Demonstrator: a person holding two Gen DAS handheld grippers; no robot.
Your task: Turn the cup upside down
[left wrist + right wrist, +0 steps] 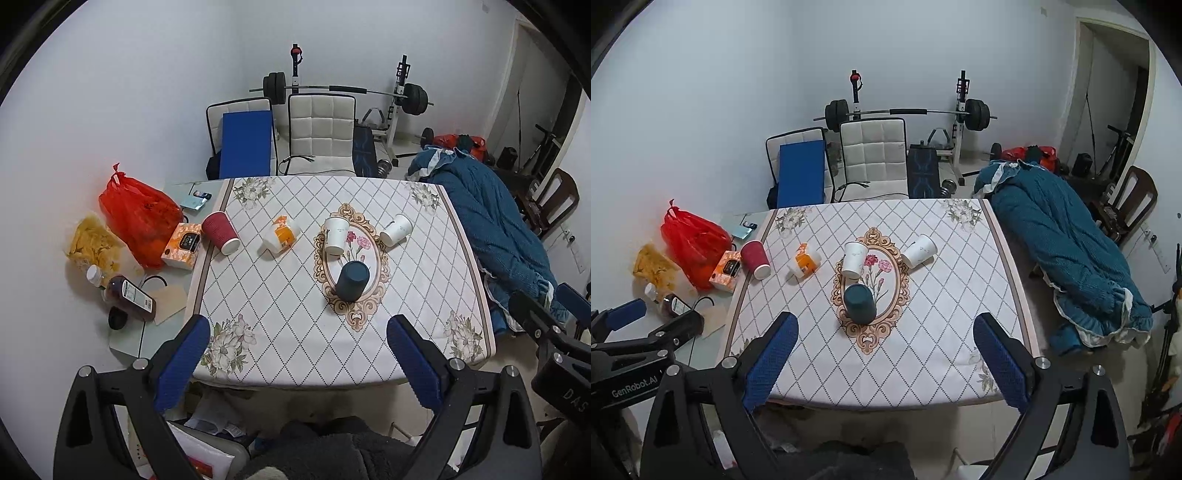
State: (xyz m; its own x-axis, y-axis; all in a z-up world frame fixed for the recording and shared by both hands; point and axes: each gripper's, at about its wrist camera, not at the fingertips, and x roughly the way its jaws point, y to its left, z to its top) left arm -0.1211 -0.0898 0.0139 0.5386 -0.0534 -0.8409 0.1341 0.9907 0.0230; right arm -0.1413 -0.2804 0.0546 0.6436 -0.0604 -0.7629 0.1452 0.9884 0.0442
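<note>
Both tongs were held above the near edge of the table [295, 373], short of every cup. The left gripper [299, 332] stood wide apart and held nothing; the right gripper [884, 328] likewise stood wide and held nothing. The near third of the tablecloth [886, 369] lay between the tongs and the cups as open surface.

Five cups were counted. The dark cup [352, 281] stood mouth-down on the oval floral medallion, nearest the tongs. A white cup [335, 235] stood mouth-down just behind it, apart from it. A second white cup [396, 229] lay on its side to the right, well inside the right edge. An orange-and-white cup [281, 235] lay on its side left of centre. A red ribbed cup [221, 232] lay on its side at the left border of the cloth.

Off the cloth to the left, one red bag [138, 218], one orange carton [181, 246] and one bottle [127, 295] crowded that edge. Beyond the right edge lay one blue quilt [1067, 254].
</note>
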